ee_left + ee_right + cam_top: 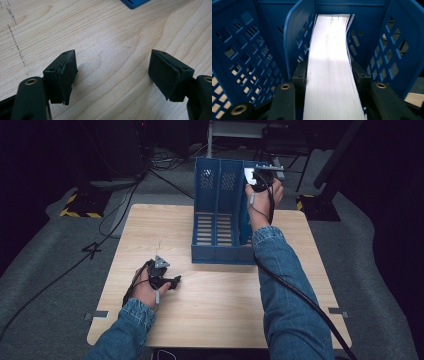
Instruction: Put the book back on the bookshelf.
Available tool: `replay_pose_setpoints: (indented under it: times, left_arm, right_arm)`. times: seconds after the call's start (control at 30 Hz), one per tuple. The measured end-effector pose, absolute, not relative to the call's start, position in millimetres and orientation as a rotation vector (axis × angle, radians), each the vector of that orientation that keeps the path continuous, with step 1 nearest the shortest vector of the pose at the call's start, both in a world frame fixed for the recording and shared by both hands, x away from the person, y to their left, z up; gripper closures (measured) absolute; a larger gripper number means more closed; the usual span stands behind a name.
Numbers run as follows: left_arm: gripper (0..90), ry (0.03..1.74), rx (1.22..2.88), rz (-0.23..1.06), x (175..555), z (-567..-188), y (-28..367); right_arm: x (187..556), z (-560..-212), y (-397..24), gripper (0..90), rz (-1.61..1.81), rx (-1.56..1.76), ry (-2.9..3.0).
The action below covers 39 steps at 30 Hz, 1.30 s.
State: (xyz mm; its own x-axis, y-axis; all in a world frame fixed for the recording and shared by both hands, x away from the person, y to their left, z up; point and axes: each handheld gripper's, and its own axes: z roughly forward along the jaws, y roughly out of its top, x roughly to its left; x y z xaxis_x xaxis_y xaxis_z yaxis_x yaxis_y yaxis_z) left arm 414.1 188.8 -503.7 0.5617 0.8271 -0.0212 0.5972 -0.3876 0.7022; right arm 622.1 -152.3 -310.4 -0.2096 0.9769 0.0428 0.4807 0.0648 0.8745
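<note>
1. No readable brand, label or print on anything in view; faint pencil-like marks on the tabletop in the left gripper view, not legible.
2. Right gripper is up at the far right compartment of the blue file rack, jaws clamped on both sides of a thick book shown page-edge on, white pages facing the camera.
3. The book sits inside the rack's rightmost slot, between the curved blue divider and the perforated outer wall; its far end reaches toward the rack's back wall.
4. In the high view the right gripper is at the rack's top rear corner, with the right forearm in a denim sleeve stretched across the table.
5. Left gripper rests low over bare wood, jaws wide apart, nothing between them. In the high view it sits at the near left of the table, well apart from the rack.
6. A corner of the rack base shows at the top of the left gripper view.
7. Around: black cables on grey floor, yellow-black striped tape at far left, dark stands behind the table.
8. The rack's other two slots look empty from above.
</note>
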Motion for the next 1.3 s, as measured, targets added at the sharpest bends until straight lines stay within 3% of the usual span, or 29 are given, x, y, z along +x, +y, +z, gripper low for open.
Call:
replay_pose_setpoints:
  times: [0.33, 0.67, 1.3]
  left_arm:
    - [23.6, 1.133, 2.126, 0.438, 413, -503, 190]
    - [23.4, 1.121, 2.13, 0.436, 408, -504, 194]
    - [20.2, 1.127, 2.129, 0.427, 406, -504, 197]
  right_arm:
    - [591, -291, -162, 46.7, 1.159, 1.325, 1.756]
    - [547, -271, -179, 44.7, 1.223, 1.203, 1.833]
    - [479, -283, -243, 43.2, 1.254, 1.141, 2.002]
